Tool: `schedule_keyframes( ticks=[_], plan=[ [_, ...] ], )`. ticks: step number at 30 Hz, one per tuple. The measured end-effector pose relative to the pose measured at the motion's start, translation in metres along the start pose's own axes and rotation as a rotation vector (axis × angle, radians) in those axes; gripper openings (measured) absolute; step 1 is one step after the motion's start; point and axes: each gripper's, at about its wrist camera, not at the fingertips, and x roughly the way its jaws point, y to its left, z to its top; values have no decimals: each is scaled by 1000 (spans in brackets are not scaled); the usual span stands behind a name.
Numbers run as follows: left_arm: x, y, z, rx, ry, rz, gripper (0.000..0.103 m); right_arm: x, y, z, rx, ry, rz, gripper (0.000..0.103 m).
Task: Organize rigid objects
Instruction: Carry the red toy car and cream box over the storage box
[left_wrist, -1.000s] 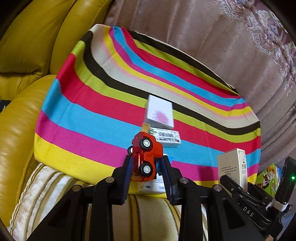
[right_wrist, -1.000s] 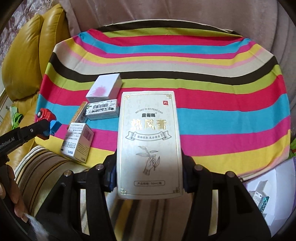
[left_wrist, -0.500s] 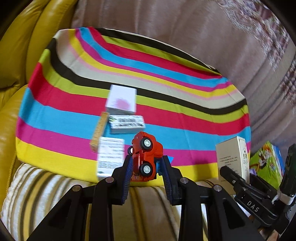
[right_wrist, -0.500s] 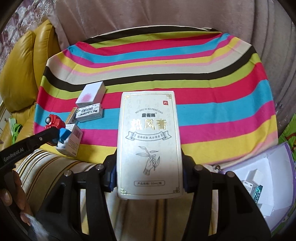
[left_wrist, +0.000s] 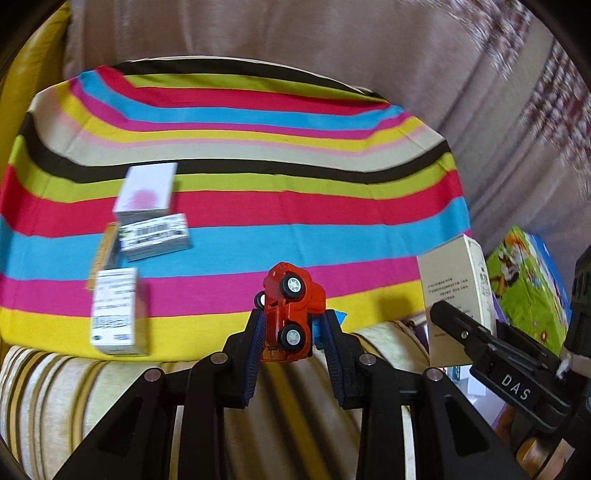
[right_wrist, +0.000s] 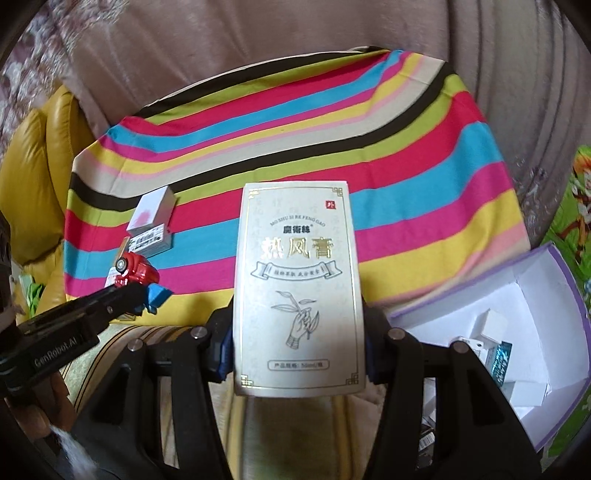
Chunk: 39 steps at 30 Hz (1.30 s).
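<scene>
The step in hand looks like carrying two picked items toward the white open cardboard box with a lilac rim (right_wrist: 546, 314) at the right, so both should travel level and clear of the cushion edge, and be let go only once they are over the box's cavity, one at a time so the two tools do not collide. The left hand-held gripper (left_wrist: 293, 325) is clamped on a small red toy car with white-hubbed wheels (left_wrist: 291, 310), which sits on its side between the ribbed blue pads, nose away from the camera. The right hand-held gripper (right_wrist: 299, 332) is closed on a tall pale cardboard carton with gold lettering and a hand-and-leaf drawing (right_wrist: 297, 288), held upright by its lower sides, well above the striped multicolour cloth (left_wrist: 280, 206) spread over the cushion. Four small white and tan cartons (left_wrist: 147, 232) lie clustered on the cloth, well to the left of the car. The open box lies just right of the carton, lower and near the seat edge, already holding small packets.
</scene>
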Motion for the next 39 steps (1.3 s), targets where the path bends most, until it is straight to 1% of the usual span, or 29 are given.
schedule_keyframes(
  ticks=[12,19,25,31,39],
  plan=[
    [25,-57,-1,118,73,-65,32,-13,-72,-19,170,-1,-32,56],
    [34,-88,-3,189,106,-100,32,-21,-114,-36,245,0,-94,56],
    [42,-108,-6,242,144,-126,32,-20,-149,-60,296,46,-153,56],
    [51,-135,-13,307,189,-164,32,-19,-167,-80,317,85,-203,56],
    [62,-174,-28,417,269,-225,32,-19,-185,-95,333,123,-276,56]
  ],
)
